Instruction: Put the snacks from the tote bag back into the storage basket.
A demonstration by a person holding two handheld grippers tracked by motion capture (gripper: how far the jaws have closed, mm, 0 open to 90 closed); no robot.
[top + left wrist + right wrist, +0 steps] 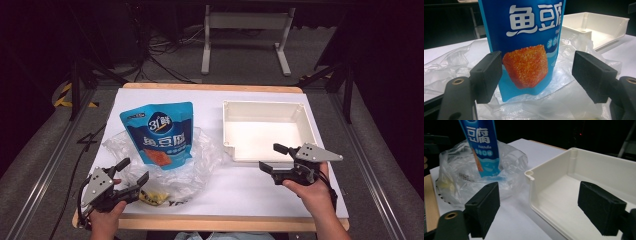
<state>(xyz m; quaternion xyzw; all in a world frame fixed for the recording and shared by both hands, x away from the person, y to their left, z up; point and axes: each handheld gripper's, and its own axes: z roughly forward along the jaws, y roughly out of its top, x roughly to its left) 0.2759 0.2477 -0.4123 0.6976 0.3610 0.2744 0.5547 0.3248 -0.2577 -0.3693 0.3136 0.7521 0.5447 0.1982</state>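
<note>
Nearest the high cam are your two forearms, coming in from the bottom edge, one gripper per hand. Your left gripper (134,170) sits low at the front-left of the table (235,192), body angled up and to the right, jaws spread wide w/ nothing clamped; in the left gripper view the blue pouch (524,45) stands between the two pads but neither pad touches it. Your right gripper (272,157) is held at the front-right, pointing left toward the table's middle, just at the front edge of the white tray (264,106); its jaws are apart and grip nothing, and in the right gripper view the tray's near corner lies between them. Count: 1 blue pouch, printed w/ an orange cube, resting on 1 crumpled clear plastic bag (202,155) at the left-centre of the table; 1 white tray, to the right of the bag and apart from it; 1 small yellow item (152,198) inside the bag's near end, too blurred to id. Pouch leans upright-ish in both gripper views, bottom edge down in the plastic.
</note>
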